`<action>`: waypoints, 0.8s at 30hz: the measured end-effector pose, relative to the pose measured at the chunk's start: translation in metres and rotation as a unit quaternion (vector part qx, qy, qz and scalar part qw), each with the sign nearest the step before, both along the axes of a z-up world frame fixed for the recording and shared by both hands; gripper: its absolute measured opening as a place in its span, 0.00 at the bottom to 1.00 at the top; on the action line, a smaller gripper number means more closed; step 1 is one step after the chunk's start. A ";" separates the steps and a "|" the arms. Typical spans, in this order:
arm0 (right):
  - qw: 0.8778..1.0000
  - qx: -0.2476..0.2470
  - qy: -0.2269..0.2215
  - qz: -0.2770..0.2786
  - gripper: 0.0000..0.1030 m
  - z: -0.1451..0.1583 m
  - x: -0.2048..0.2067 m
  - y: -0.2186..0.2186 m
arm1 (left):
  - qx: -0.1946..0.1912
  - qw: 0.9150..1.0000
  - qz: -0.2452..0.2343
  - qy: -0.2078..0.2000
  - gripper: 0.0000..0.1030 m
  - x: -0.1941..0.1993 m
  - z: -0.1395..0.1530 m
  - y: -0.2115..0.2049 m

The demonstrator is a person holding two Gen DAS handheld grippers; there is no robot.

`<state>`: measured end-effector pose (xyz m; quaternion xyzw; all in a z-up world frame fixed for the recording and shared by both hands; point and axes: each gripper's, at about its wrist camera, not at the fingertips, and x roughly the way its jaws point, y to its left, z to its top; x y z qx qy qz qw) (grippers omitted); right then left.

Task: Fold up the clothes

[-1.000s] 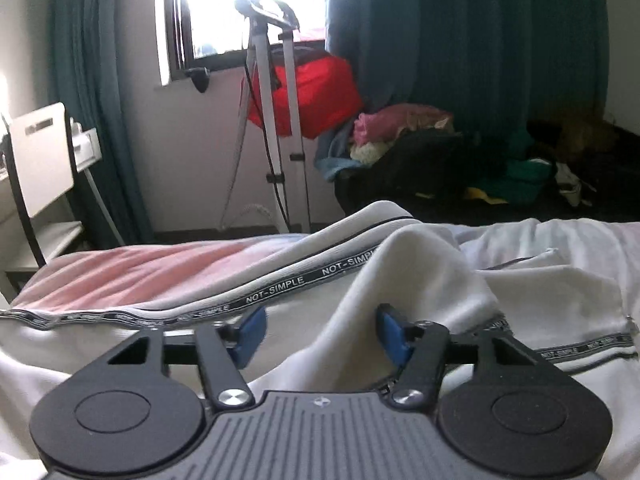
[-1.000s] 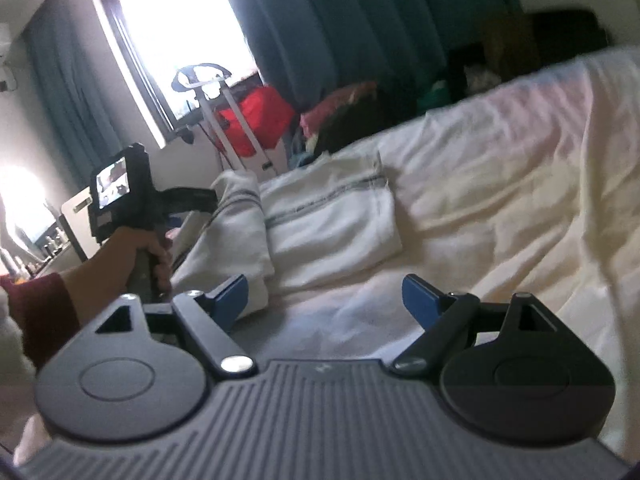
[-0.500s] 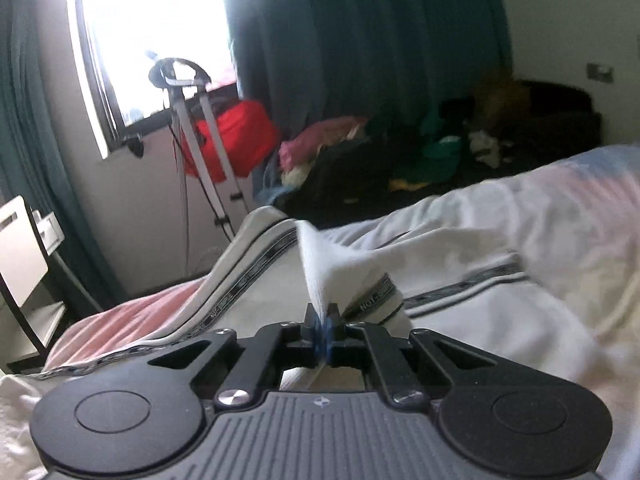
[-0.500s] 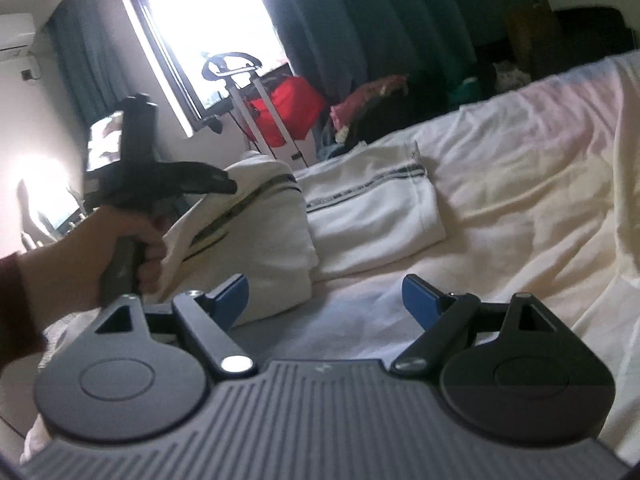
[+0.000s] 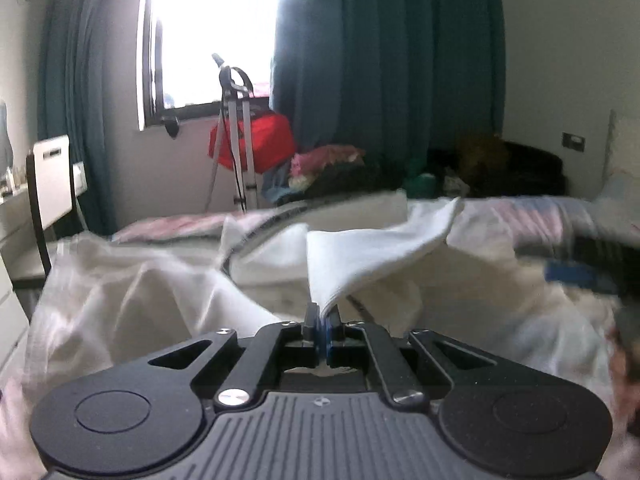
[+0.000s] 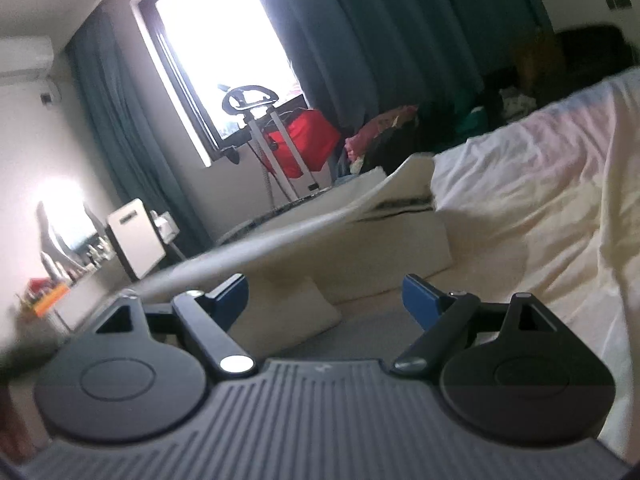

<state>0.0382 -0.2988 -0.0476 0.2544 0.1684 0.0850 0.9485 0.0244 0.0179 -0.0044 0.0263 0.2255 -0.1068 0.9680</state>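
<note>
Since the earlier frame, the white garment [image 5: 372,256] had been lifted off the bed [image 6: 540,208], pinched between the left gripper [image 5: 322,320] jaws. The right gripper [image 6: 324,300] hovered with jaws spread, empty. Soft and limp, it probably handles best gripped at edges or corners.

1. The garment [image 5: 372,256] is white, with a black band along one edge that carries small pale lettering [image 6: 404,204].
2. The bedsheet [image 6: 540,200] is cream-white, tinted faintly pink in places.
3. The curtains [image 5: 384,60] at the far side are dark teal.
4. The bag [image 5: 264,144] under the window is bright red.
5. The left gripper [image 5: 322,322] is black with blue pads.
6. The right gripper [image 6: 324,300] is black too, its fingertips [image 6: 418,298] blue.
7. The chair [image 5: 50,180] on the left has a white back on a dark frame.
8. The far pile of clothes [image 5: 324,162] shows pink, pale blue and green.
</note>
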 end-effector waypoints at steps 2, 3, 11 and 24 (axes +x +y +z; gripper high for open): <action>0.999 0.031 0.008 0.008 0.84 -0.003 -0.004 -0.004 | -0.012 1.000 0.003 0.004 0.02 -0.010 -0.004 0.007; 0.999 0.048 0.016 0.010 0.84 -0.005 -0.006 -0.006 | -0.018 1.000 0.005 0.007 0.02 -0.016 -0.005 0.010; 0.982 0.178 0.066 0.006 0.76 -0.034 -0.003 -0.026 | -0.070 0.997 0.018 0.022 0.03 -0.054 -0.018 0.036; 0.964 0.194 0.146 -0.107 0.66 -0.083 0.124 -0.067 | -0.178 0.981 0.078 -0.020 0.03 -0.049 -0.013 0.090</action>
